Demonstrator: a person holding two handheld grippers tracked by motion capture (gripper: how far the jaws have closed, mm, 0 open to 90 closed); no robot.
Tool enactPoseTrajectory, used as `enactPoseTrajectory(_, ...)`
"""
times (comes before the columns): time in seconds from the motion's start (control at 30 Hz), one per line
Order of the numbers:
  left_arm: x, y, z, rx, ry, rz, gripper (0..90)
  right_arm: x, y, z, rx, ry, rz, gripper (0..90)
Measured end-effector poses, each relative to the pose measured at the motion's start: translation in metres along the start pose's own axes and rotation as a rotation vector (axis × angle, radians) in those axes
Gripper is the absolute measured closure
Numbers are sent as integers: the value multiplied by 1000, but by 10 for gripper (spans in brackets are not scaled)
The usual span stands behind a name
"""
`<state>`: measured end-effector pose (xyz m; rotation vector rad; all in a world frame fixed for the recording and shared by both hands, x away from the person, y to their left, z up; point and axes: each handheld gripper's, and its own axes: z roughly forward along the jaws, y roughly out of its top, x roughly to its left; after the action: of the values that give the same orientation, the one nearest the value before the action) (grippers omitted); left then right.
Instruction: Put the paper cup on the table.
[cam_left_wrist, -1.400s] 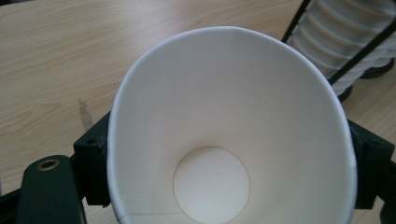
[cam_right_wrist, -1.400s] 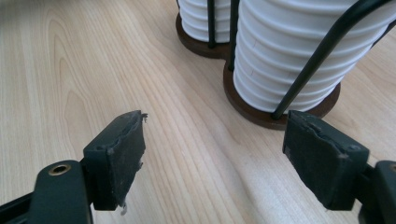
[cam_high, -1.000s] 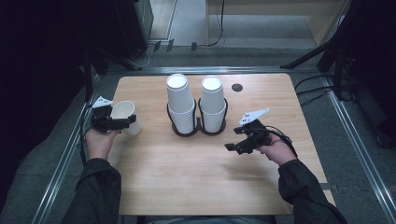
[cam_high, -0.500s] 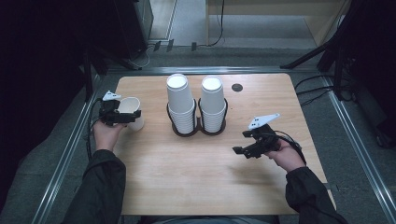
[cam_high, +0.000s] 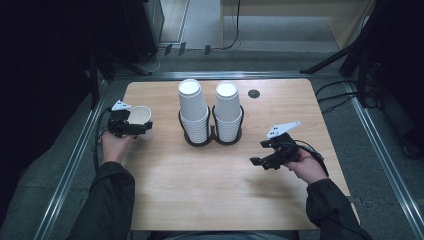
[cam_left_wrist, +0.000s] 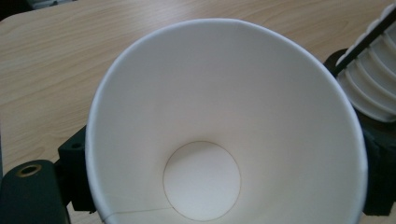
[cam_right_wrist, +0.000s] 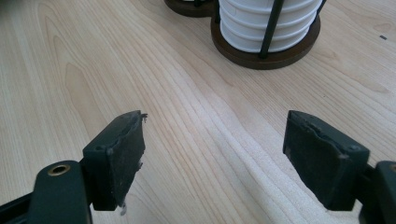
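Lower right of the high view: right gripper (cam_high: 256, 162) hovering low over bare worktop (cam_high: 210, 190), fingers (cam_right_wrist: 119, 154) spread wide with nothing between them, wood grain plain in the gap in the right gripper view.

Left-centre of the same view: left gripper (cam_high: 142, 129) closed on a single paper cup (cam_high: 141, 117), tipped so the mouth faces the gripper's camera. In the left gripper view, cup interior (cam_left_wrist: 224, 121) across most of the frame, round base at lower centre, a dark finger (cam_left_wrist: 74, 177) pressed against the outer wall at lower left.

Further back, upper centre: two stacks of nested cups (cam_high: 192, 107) upside down in a dark twin holder (cam_high: 214, 139), just right of the held cup but apart from it.

Judged by looks: thin-walled paper, very light, easily dented or ovalled by a hard squeeze, smooth outside and prone to slipping. Best taken across the wall just below the rolled rim, where stiffest, with gentle pressure only.
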<state>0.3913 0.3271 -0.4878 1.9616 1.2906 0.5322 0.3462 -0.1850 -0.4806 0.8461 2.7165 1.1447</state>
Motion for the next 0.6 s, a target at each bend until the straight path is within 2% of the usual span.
enactPoseTrajectory(0.07,0,1,0,-5,-19,3,66,0,0,0,1,2,1,208)
enactPoseTrajectory(0.13,0,1,0,4,-11,0,31,0,0,0,1,2,0,209)
enactPoseTrajectory(0.4,2,4,-7,21,-56,-40,0,0,0,-1,5,-2,0,208)
enactPoseTrajectory(0.5,0,8,-9,39,-36,-26,0,0,0,-1,3,-10,-6,208)
enactPoseTrajectory(0.6,-1,11,-13,32,-36,-24,0,0,1,-1,0,-6,-8,208)
